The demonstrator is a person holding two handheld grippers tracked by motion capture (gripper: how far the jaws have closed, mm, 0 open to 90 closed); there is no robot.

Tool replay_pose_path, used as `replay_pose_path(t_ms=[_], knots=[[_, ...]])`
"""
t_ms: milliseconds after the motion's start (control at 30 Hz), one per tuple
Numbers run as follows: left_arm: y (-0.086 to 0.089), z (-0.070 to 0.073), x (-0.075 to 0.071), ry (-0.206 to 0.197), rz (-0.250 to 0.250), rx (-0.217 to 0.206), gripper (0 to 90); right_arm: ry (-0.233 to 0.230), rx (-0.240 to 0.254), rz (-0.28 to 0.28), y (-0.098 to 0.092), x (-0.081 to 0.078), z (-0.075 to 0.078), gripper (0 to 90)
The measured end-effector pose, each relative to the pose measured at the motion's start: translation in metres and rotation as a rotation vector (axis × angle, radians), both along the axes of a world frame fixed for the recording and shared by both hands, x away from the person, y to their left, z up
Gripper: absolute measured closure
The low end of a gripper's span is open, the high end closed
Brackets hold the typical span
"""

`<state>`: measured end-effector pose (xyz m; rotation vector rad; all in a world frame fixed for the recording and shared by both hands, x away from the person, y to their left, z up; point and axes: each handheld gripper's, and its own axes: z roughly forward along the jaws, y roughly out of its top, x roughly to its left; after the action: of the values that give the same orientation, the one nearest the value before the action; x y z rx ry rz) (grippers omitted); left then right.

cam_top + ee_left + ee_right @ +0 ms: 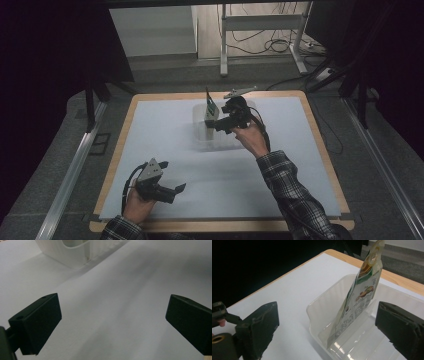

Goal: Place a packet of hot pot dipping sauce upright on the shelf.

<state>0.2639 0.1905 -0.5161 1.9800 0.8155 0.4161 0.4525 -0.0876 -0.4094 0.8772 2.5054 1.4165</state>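
Note:
A clear plastic bin (210, 145) sits on the white mat toward the table's far middle. A printed pouch (211, 111) stands upright inside it, leaning on the bin's left wall (322, 302). My right gripper (217, 125) hovers over the bin just right of the pouch. In the right gripper view the pouch (359, 295) stands ahead between the wide-apart jaws, and neither pad touches it, so my right gripper (327, 322) is open. My left gripper (172, 176) rests low near the front left of the mat, open, with nothing between its fingers (37, 322).
The white mat (280, 165) covers a wood-edged table (320, 150). In the left gripper view a corner of the bin (72, 255) lies farther off. Beyond the table stand a metal frame (260, 30) and floor cables (280, 47).

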Motion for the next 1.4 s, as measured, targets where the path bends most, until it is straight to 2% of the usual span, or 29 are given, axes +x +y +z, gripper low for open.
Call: replay_pose_path(t_ms=[267, 467, 600, 1033, 1400], knots=[[0.001, 0.000, -0.001, -0.005, 0.005, 0.001, 0.0, -0.014, 0.000, 0.012, -0.006, -0.008, -0.001, 1.9], [0.001, 0.000, -0.002, -0.004, 0.006, 0.002, 0.0, -0.022, -0.018, 0.020, -0.009, -0.014, -0.002, 1.0], [0.000, -0.001, -0.002, 0.000, -0.001, 0.007, 0.0, -0.025, -0.010, 0.022, -0.012, -0.019, -0.002, 0.8], [-0.002, -0.001, -0.002, 0.004, -0.013, 0.015, 0.0, -0.063, -0.015, 0.043, -0.023, -0.037, 0.002, 0.5], [-0.002, -0.002, -0.002, 0.004, -0.014, 0.017, 0.0, -0.090, -0.043, 0.058, -0.033, -0.052, -0.009, 0.0]])
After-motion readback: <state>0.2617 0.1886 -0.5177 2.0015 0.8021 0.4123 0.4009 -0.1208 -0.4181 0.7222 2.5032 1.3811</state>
